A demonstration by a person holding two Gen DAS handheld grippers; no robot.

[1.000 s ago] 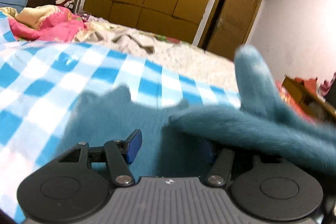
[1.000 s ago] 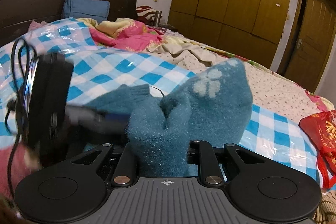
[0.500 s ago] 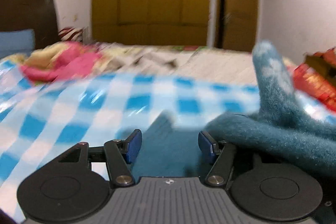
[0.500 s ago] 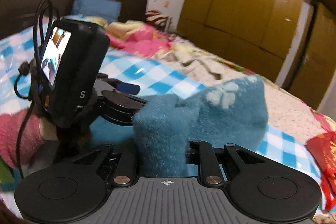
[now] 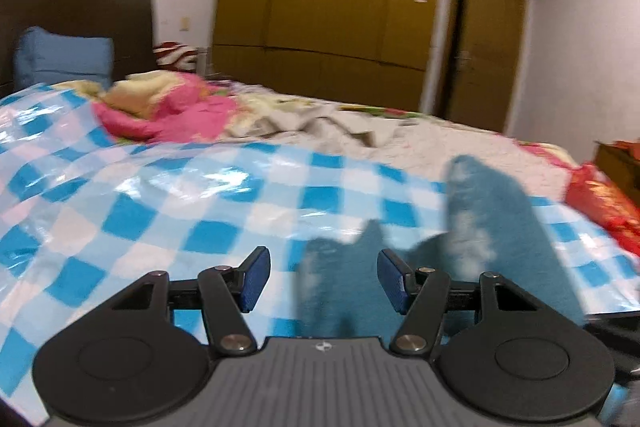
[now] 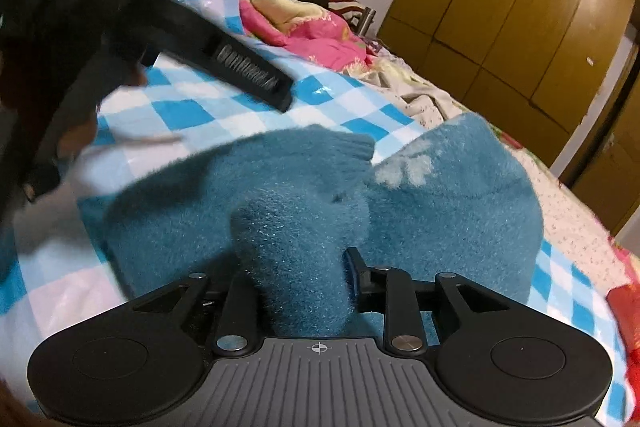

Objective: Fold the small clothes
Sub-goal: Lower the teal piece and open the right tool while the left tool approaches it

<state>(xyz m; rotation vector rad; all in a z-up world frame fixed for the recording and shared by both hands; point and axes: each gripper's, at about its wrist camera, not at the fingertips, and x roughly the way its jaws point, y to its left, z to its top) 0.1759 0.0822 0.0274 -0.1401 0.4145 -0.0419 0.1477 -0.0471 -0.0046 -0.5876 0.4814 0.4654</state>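
Observation:
A fuzzy teal sock with a pale paw print lies bunched on the blue-and-white checked sheet. A thick fold of it stands between the jaws of my right gripper. The jaws are opening and the pads still touch the fold, which hides the left finger. In the left wrist view the sock rises at the right, with a cuff reaching under my left gripper. That gripper is open, its blue pads apart from the fabric. Its black body crosses the upper left of the right wrist view.
A pink and yellow quilt and a blue pillow lie towards the dark headboard. Crumpled pale bedding is beyond the sheet. A red bag sits at the right edge. Wooden wardrobes line the far wall.
My left gripper has drawn back off the sock and swung left. The right gripper has sunk towards the sheet with the sock fold, rolling, and its jaws have parted a little.

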